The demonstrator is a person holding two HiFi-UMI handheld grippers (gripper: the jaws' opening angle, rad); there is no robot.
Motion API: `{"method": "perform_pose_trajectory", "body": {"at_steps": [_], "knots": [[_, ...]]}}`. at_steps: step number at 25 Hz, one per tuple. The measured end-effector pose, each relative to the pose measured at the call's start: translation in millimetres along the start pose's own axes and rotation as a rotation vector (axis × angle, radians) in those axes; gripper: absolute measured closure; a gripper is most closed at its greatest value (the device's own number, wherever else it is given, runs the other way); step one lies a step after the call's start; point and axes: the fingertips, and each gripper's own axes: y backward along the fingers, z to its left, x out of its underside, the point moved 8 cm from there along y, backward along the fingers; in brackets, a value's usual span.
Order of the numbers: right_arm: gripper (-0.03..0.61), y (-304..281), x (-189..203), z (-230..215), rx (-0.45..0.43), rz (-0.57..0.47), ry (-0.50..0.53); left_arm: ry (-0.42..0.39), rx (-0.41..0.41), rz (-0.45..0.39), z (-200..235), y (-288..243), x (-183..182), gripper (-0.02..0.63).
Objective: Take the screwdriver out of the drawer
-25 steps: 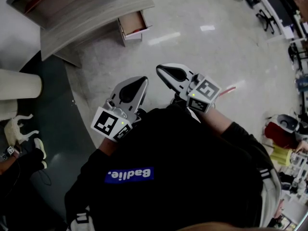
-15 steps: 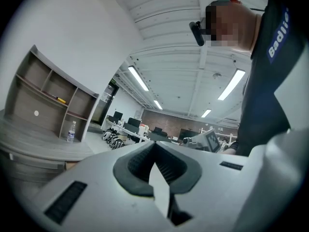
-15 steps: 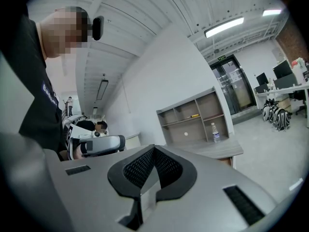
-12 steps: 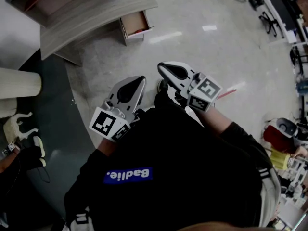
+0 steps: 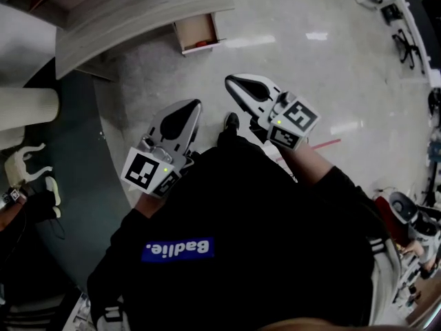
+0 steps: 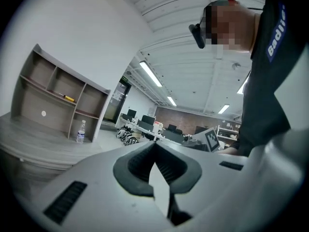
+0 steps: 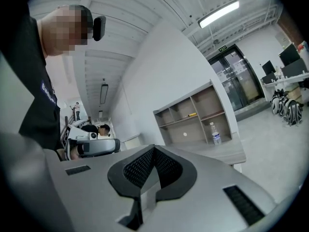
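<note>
The small drawer (image 5: pixel 197 30) stands pulled open under the grey wooden desk (image 5: pixel 138 9), far ahead on the floor. A small red thing (image 5: pixel 201 45) lies at its front edge; I cannot tell what it is. Both grippers are held level in front of the person's black shirt, well short of the desk. My left gripper (image 5: pixel 194 104) (image 6: pixel 154 144) is shut with nothing between its pads. My right gripper (image 5: pixel 229 80) (image 7: pixel 153 148) is also shut and empty. The desk's shelf unit (image 7: pixel 193 115) holds a yellow item (image 6: pixel 67 98).
A water bottle (image 7: pixel 215 133) (image 6: pixel 81 131) stands on the desk top. A pale column (image 5: pixel 27 109) and a dark floor strip (image 5: pixel 76 157) lie to the left. The person's shoe (image 5: pixel 231 121) shows between the grippers. Office chairs (image 5: pixel 403 36) stand at the far right.
The person has stepped toward the desk. Both grippers have moved forward with the body, still shut. A shoe has come into view between them.
</note>
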Motion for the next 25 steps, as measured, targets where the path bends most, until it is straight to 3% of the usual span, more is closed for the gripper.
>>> {"method": "perform_pose_trajectory", "body": {"at_steps": [7, 11, 19, 25], "knots": [[0.551, -17, -7, -57, -0.038, 0.015, -0.038, 0.051, -0.088, 0.032, 38, -45, 2, 0.612], [0.551, -22, -12, -77, -0.039, 0.022, -0.043, 0.040, -0.097, 0.032, 49, -62, -1, 0.612], [0.551, -33, -20, -118, -0.027, 0.017, -0.065, 0.042, -0.073, 0.074, 75, -107, -1, 0.612], [0.551, -56, -32, -98, 0.059, 0.015, -0.018, 0.039, 0.010, 0.125, 113, -93, -8, 0.612]]}}
